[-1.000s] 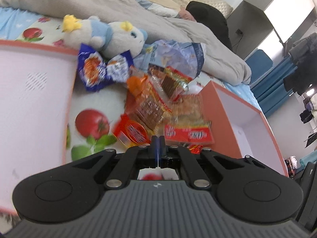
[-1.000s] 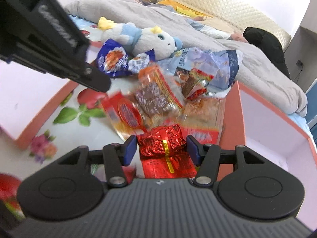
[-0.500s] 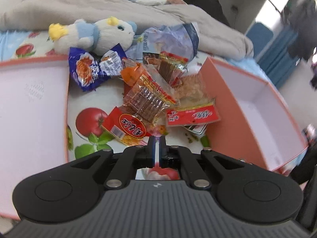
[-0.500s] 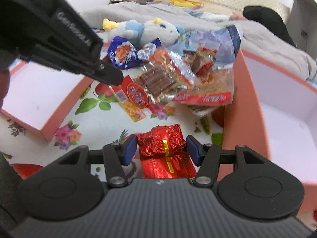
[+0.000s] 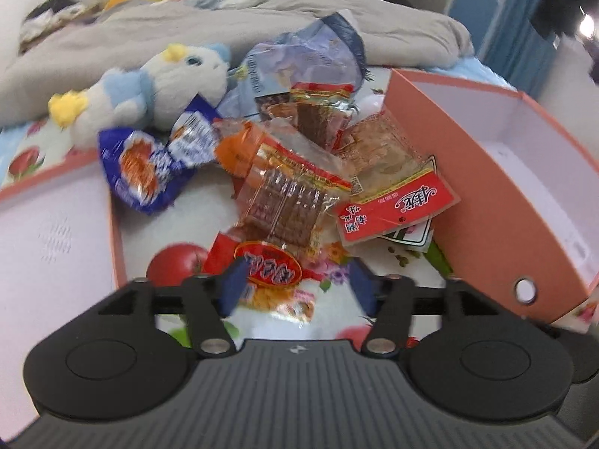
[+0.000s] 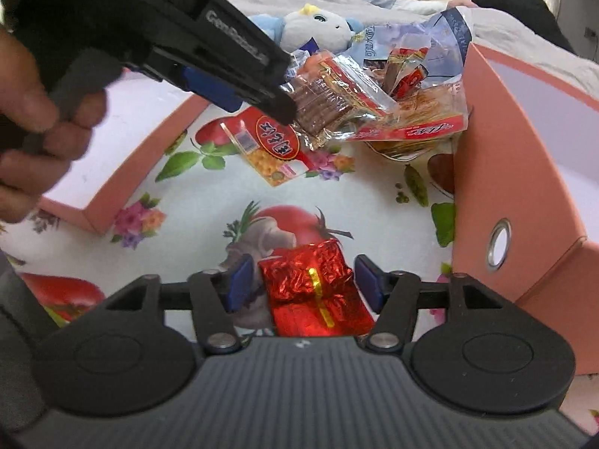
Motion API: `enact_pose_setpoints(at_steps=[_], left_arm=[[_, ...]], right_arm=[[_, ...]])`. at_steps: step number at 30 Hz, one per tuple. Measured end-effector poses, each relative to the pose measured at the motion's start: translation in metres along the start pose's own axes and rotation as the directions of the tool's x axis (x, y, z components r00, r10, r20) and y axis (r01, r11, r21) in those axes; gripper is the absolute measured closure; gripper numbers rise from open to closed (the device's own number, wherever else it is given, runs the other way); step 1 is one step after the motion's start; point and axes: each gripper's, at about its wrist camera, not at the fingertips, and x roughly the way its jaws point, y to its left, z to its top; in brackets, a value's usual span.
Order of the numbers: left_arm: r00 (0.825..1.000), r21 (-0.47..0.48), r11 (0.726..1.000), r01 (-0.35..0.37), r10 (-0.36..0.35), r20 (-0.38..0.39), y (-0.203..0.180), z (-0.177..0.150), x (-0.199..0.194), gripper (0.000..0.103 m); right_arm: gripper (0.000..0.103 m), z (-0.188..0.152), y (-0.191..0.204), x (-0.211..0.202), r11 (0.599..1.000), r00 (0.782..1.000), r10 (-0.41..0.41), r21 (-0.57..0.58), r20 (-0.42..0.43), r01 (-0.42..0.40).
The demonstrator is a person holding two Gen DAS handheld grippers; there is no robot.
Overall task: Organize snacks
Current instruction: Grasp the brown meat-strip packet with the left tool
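A heap of snack packets lies on a flowered cloth between two pink boxes. My left gripper [image 5: 297,288] is open just above a red and orange packet [image 5: 269,273], close to a clear packet of brown biscuits [image 5: 288,202]. It also shows from the side in the right wrist view [image 6: 277,97], over the same heap. My right gripper [image 6: 303,280] is open, and a red foil packet [image 6: 310,284] lies between its fingers with a gap on each side. The red and orange packet [image 6: 273,142] shows there too.
A pink box [image 5: 483,172] stands at the right, and a shallow pink lid [image 5: 48,232] lies at the left. A blue packet [image 5: 149,164], a plush toy [image 5: 157,86], a large pale blue bag [image 5: 307,60] and a grey blanket [image 5: 393,30] lie behind the heap.
My left gripper was shut and has opened, and it has come closer to the heap. My right gripper has drawn back and down from the heap and opened off the red foil packet.
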Motion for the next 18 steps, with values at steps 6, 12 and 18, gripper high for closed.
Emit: enact_pose_setpoints(at_steps=[6, 12, 18], left_arm=[[1.0, 0.18, 0.984, -0.018, 0.02, -0.009, -0.011, 0.008, 0.021, 0.016], [0.999, 0.246, 0.968, -0.041, 0.048, -0.022, -0.007, 0.017, 0.049, 0.012], [0.997, 0.312, 0.949, -0.047, 0.066, -0.051, -0.008, 0.022, 0.069, 0.009]], right_arm=[[0.028, 0.001, -0.003, 0.0, 0.998, 0.999, 0.039, -0.041, -0.008, -0.039], [0.029, 0.003, -0.002, 0.009, 0.998, 0.998, 0.029, -0.062, -0.054, -0.032], [0.037, 0.004, -0.003, 0.012, 0.996, 0.996, 0.05, -0.066, -0.075, -0.055]])
